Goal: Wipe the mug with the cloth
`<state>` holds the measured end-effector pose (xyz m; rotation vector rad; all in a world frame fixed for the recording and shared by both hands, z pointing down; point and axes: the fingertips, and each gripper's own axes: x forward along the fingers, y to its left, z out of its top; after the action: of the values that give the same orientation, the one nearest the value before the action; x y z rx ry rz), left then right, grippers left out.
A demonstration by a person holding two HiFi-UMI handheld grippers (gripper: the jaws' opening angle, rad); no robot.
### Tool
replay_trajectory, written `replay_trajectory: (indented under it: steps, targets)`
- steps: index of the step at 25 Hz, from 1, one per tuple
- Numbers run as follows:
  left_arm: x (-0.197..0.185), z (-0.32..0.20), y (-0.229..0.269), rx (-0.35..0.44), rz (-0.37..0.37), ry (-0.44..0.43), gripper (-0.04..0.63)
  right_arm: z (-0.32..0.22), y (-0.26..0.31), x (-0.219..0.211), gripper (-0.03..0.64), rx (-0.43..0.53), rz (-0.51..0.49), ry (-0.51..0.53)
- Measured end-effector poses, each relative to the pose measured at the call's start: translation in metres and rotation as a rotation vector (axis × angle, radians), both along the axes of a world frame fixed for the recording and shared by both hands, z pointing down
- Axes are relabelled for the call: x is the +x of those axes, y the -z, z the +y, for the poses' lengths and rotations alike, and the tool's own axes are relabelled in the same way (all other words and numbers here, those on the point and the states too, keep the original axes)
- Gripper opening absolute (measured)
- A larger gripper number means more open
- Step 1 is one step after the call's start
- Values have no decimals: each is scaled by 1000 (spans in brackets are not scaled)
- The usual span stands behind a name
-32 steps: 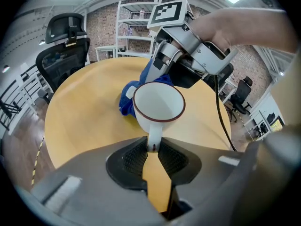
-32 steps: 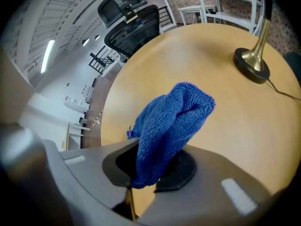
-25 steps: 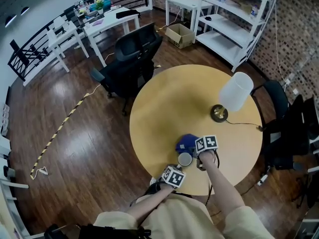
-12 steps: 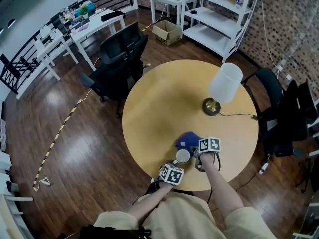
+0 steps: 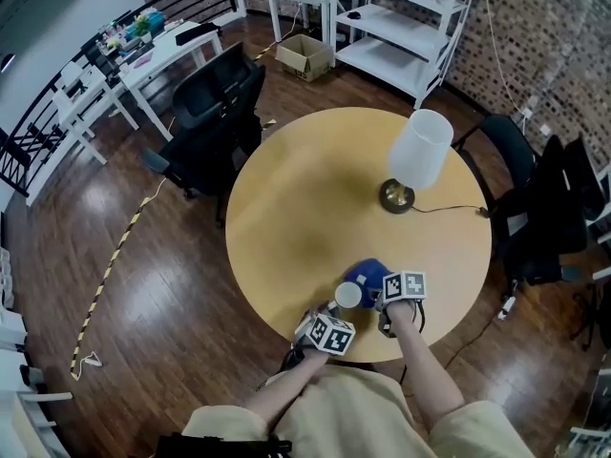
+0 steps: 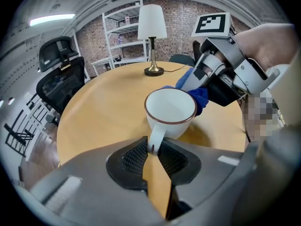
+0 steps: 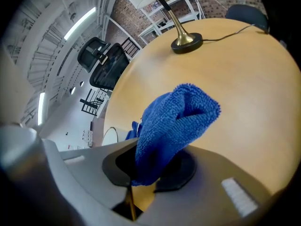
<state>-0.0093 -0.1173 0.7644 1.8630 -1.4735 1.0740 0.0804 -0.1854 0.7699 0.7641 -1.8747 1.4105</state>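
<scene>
By the near edge of the round wooden table [image 5: 286, 198], the left gripper [image 6: 153, 149] had its jaws nearly closed on the handle of the smooth white mug [image 6: 170, 108]. Just right of it, the right gripper [image 7: 153, 171] clamped a fluffy blue cloth [image 7: 176, 119] beside the mug. Bare tabletop lay beyond, with a lamp [image 5: 418, 151] far right.

I look down on a round wooden table [image 5: 315, 198]. A lamp [image 5: 418, 149] with a white shade stands on its far right part, and its cord [image 5: 449, 209] runs off to the right. A black office chair [image 5: 210, 113] sits at the far left edge. Beyond are white shelving [image 5: 401, 36] and a cardboard box [image 5: 305, 57]. Striped tape [image 5: 110, 273] lies on the dark floor [image 5: 162, 351] to the left.
</scene>
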Motion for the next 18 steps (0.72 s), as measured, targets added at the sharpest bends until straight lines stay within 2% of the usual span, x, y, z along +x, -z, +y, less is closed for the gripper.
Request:
replay_trajectory:
  steps: [8,18]
  targets:
    - [-1,-4,-3,4,-67,-13,60,8,5,5,54,-2,-6,-93]
    - [9,-5,1,-19,-24,0,60,12,7,11,43,10,33,-174]
